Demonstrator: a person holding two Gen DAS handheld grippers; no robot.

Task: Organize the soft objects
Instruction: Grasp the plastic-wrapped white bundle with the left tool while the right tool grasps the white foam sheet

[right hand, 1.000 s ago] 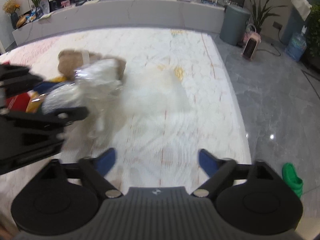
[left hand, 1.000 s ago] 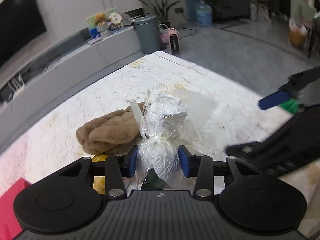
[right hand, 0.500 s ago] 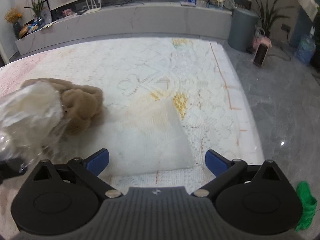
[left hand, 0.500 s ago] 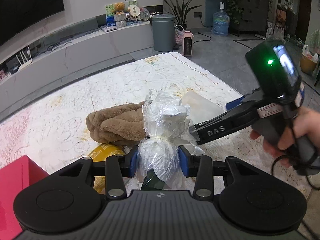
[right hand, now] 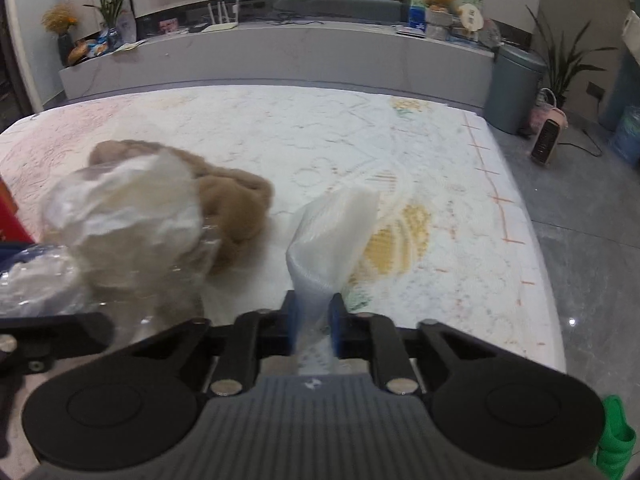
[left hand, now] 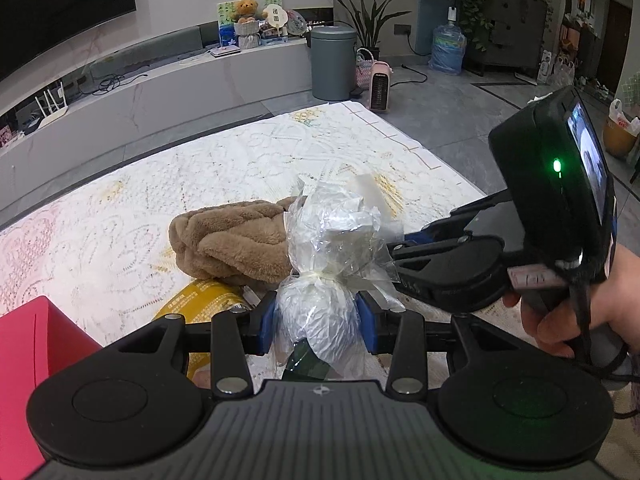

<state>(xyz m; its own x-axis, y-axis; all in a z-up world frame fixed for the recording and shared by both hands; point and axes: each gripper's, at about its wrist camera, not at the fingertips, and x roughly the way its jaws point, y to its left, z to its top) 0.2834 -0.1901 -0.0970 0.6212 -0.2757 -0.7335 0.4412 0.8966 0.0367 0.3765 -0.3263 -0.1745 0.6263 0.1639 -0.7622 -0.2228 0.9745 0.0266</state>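
Plastic-wrapped bundle (left hand: 320, 280) hides the white sheet (right hand: 340, 232) — only a corner shows.

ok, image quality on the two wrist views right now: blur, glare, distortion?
Left wrist: sharp, with fisheye bending at the edges and glare on the clear plastic-wrapped bundle in the left tongs. Right wrist: softer and dimmer, the same bundle smeared up close, white foam sheet slightly blurred.

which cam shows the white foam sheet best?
Right wrist: the white foam sheet is central, bunched and pinched by the right hand-held gripper. Left wrist shows only a corner behind the plastic-wrapped bundle.
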